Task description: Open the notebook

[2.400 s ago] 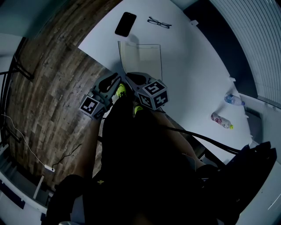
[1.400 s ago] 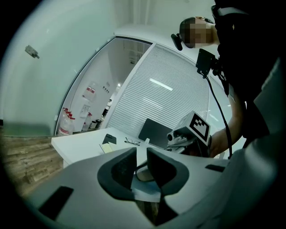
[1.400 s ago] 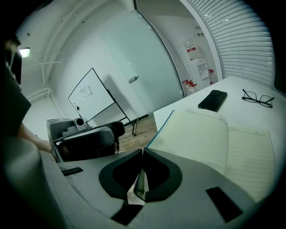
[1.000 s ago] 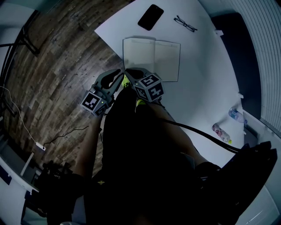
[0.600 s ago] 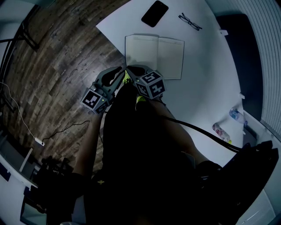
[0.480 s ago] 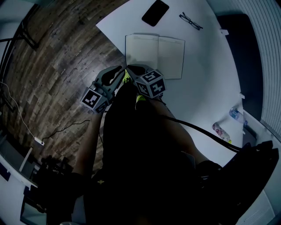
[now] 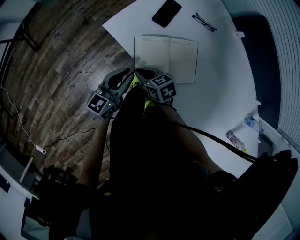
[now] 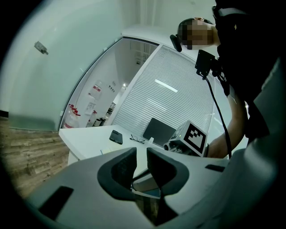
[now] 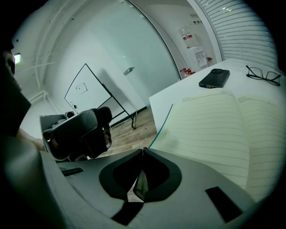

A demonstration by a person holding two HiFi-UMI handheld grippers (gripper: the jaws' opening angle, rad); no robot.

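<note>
Open flat on a smooth white bench [image 7: 213, 89], close to its left corner: a notebook [image 7: 166, 58] with cream ruled pages and a thin teal cover edge showing along the left page. Rectangular, both pages lying level, slightly bowed toward the middle fold. Fold pointing away from the person, toward a slim glossy black phone [image 7: 166, 12] and wire-framed glasses [image 7: 204, 22] farther along the bench; long axis of the open spread running across, left to right. Beneath and left of the bench, a dark floor [image 7: 56, 70] of wood-grain planks. Both grippers grey moulded plastic with dark curved pads, each bearing a cube of black-and-white square markers, held side by side just short of the notebook's near edge. Left gripper [image 8: 142, 156] open only narrowly, a slim gap between its pads and nothing gripped, hanging off the bench edge over the floor and aimed about level across the bench. Right gripper [image 9: 143, 152] closed, pad tips pressed together with nothing seen between them, tilted down toward the near left corner of the notebook without touching it.
</note>
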